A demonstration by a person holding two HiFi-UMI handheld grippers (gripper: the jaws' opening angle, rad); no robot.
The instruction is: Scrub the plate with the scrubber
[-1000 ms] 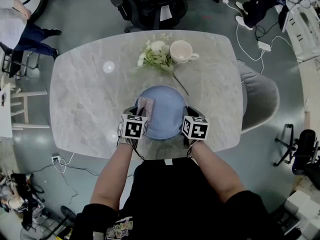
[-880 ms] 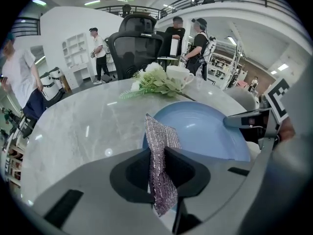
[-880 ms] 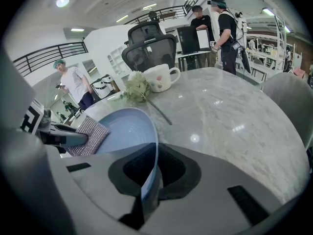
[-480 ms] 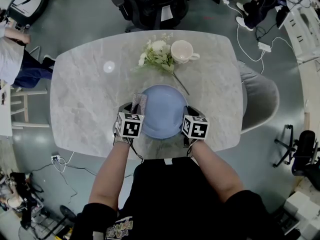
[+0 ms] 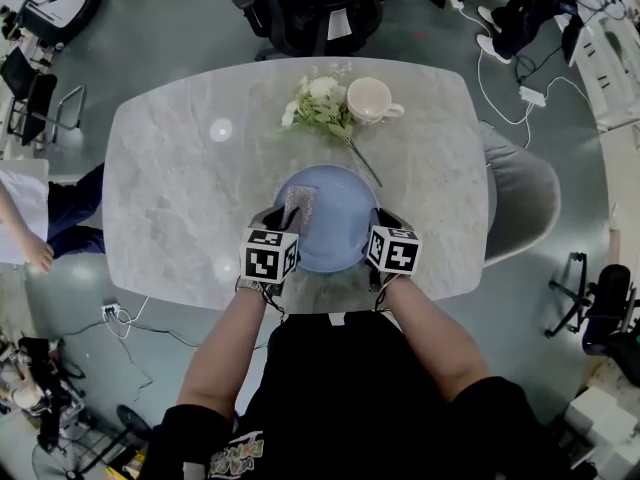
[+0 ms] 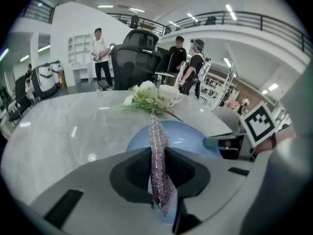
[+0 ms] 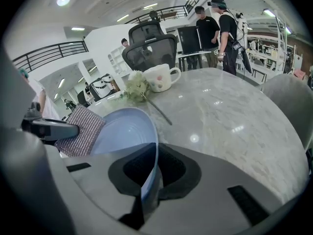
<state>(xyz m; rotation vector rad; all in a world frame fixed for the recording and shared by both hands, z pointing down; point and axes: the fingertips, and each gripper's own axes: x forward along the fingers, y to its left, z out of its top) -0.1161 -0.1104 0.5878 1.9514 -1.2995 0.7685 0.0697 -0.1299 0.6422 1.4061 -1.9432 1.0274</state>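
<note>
Plate (image 5: 340,223), blue: sitting on the marble table (image 5: 180,188), toward its 6 o'clock edge

Scrubber (image 5: 298,206), purple mesh: reaching over the plate's 9 o'clock side

Left gripper (image 6: 157,165): jaws are pinching the scrubber edge-on, the pad standing upright between them

Right gripper (image 7: 149,173): jaws are clamping the plate's rim at 3 o'clock

Flowers (image 5: 322,108), white with green leaves: lying at the plate's 12 o'clock, the stem pointing toward its rim

Cup (image 5: 372,99), pale: standing at the plate's 1 o'clock, just beside the flowers
</note>
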